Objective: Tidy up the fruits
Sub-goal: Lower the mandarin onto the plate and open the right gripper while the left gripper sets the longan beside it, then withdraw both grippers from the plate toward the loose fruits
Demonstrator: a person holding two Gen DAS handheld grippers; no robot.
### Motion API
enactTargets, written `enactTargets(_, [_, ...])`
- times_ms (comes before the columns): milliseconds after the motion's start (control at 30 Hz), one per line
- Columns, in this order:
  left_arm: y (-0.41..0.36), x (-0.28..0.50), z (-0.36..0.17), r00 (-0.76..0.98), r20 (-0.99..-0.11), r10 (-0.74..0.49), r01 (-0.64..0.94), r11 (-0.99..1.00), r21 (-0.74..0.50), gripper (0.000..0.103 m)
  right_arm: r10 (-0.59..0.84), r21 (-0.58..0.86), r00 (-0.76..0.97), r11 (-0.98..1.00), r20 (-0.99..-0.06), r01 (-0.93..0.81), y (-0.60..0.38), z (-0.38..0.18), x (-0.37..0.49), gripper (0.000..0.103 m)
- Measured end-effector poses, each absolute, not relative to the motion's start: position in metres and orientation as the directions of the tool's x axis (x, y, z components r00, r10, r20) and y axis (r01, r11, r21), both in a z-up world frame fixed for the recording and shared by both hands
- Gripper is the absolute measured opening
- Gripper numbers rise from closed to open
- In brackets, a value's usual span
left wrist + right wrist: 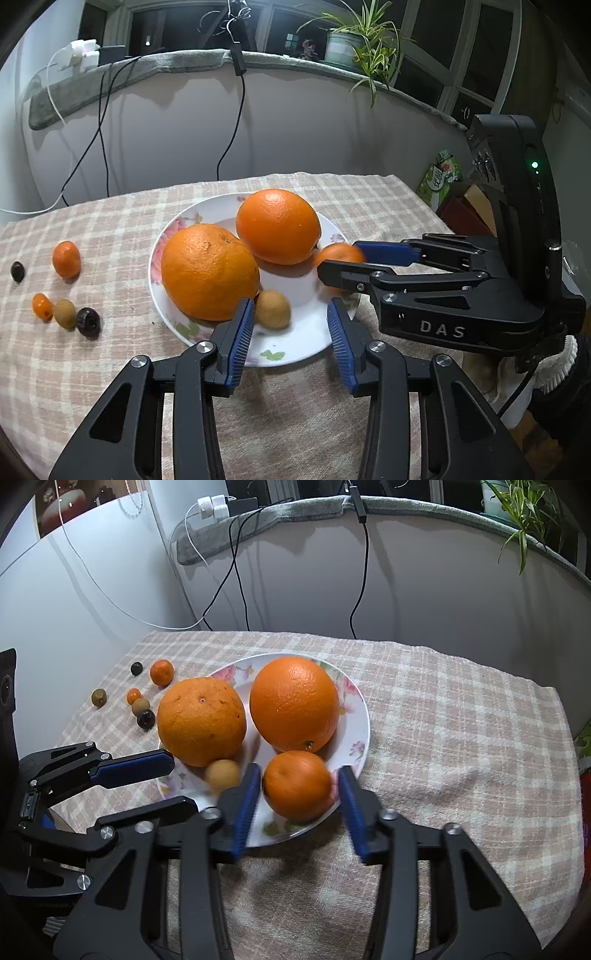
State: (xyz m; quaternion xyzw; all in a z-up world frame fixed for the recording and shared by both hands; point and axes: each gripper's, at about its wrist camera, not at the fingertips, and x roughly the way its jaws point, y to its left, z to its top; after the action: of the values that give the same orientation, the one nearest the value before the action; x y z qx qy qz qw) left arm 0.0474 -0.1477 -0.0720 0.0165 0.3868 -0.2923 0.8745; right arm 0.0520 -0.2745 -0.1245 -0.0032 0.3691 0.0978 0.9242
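Observation:
A floral white plate (pixel 295 360) on the checked cloth holds two big oranges (pixel 208 271) (pixel 279 225), a mandarin (pixel 297 784) and a brown longan (pixel 272 309). My left gripper (pixel 290 310) is open at the plate's near rim, and the longan lies between its blue pads without touching them. At the right rim my right gripper (pixel 300 773) is open around the mandarin, which rests on the plate (pixel 364 720). Each gripper shows in the other's view: the right gripper (pixel 338 258) from the right side, the left gripper (pixel 181 781) from the left.
Several small fruits lie on the cloth left of the plate: a small mandarin (pixel 66 258), a kumquat (pixel 41 305), a longan (pixel 64 313), two dark ones (pixel 88 321) (pixel 17 271). Cables (pixel 236 122) hang behind the table. Boxes (pixel 439 177) stand past its right edge.

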Motion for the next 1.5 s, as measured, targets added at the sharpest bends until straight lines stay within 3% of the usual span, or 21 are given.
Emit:
enactTargets(100, [-0.146, 0.047, -0.072, 0.531, -0.685, -0.499, 0.523, 0.829, -0.199, 0.040, 0.176, 0.062, 0.719, 0.981, -0.672, -0.183, -0.273, -0.120, 0.050, 0.057])
enactTargets(800, [-0.109, 0.044, -0.063, 0.572, -0.658, -0.489, 0.473, 0.853, -0.222, 0.040, 0.196, 0.045, 0.737, 0.974, -0.647, -0.220, -0.245, -0.098, 0.044, 0.058])
enactTargets(1500, [0.011, 0.059, -0.067, 0.673, -0.647, -0.358, 0.268, 0.933, -0.238, 0.040, 0.290, 0.031, 0.702, 0.934, -0.650, -0.357, -0.158, -0.089, 0.073, 0.058])
